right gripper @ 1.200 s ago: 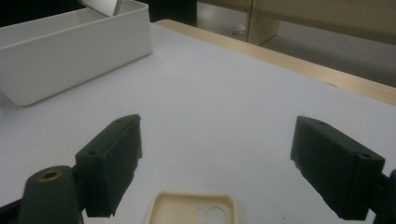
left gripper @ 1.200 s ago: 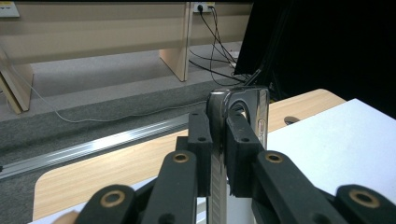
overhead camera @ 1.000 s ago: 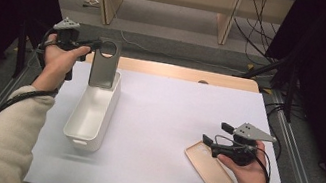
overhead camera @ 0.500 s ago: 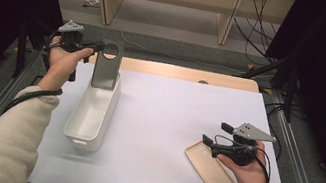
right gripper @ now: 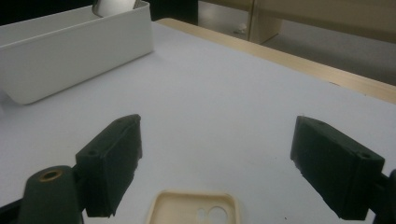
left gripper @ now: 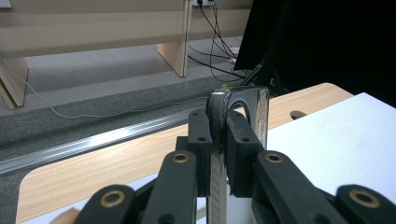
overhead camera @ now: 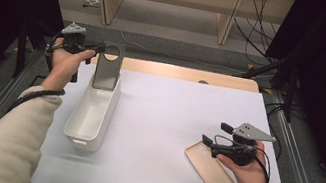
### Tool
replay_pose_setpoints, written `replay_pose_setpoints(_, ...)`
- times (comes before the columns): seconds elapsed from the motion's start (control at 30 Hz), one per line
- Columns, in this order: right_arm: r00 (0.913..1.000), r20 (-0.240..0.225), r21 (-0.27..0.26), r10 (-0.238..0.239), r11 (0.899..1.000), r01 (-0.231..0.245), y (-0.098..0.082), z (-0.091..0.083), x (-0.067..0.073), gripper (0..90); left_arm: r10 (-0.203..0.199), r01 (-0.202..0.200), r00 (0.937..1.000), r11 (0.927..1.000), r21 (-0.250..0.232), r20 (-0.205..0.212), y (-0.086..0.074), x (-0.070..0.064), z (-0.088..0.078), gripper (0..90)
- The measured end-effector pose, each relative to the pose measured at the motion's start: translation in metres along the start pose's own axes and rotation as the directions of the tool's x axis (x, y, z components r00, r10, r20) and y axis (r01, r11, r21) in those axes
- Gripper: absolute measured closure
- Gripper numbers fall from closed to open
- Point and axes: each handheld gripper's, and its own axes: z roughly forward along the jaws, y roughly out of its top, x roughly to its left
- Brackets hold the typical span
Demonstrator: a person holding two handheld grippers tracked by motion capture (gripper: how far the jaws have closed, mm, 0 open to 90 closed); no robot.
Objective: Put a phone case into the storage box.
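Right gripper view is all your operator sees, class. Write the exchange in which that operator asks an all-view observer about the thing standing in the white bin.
Operator: What stands at the end of the white bin?
Observer: A grey phone case, upright at the bin's far end.
Operator: Is anything holding it?
Observer: Yes, the left gripper is shut on its edge.
Operator: Any cut-out in it?
Observer: A round hole near its top.

My high view sits above the near edge, looking forward and down over the whole table (overhead camera: 170,123). Left gripper cam is tight behind its jaws, facing the far edge. Right gripper cam is low, facing the white bin (right gripper: 70,46), also in the high view (overhead camera: 91,114).
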Motion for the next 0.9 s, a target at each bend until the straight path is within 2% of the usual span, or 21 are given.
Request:
replay_pose_setpoints(0.47, 1.0, -0.003, 0.001, 0.002, 1.0, -0.002, 0.0, 0.0, 0.0, 17.5, 0.0, 0.0, 1.0, 0.9999, 0.016, -0.003, -0.008, 0.004, 0.005, 81.6)
replay_pose_setpoints(0.9, 1.0, -0.004, 0.001, 0.003, 1.0, -0.003, 0.0, 0.001, 0.0, 17.5, -0.017, 0.018, 0.9998, 0.9996, 0.023, -0.003, -0.018, 0.009, 0.011, 81.5)
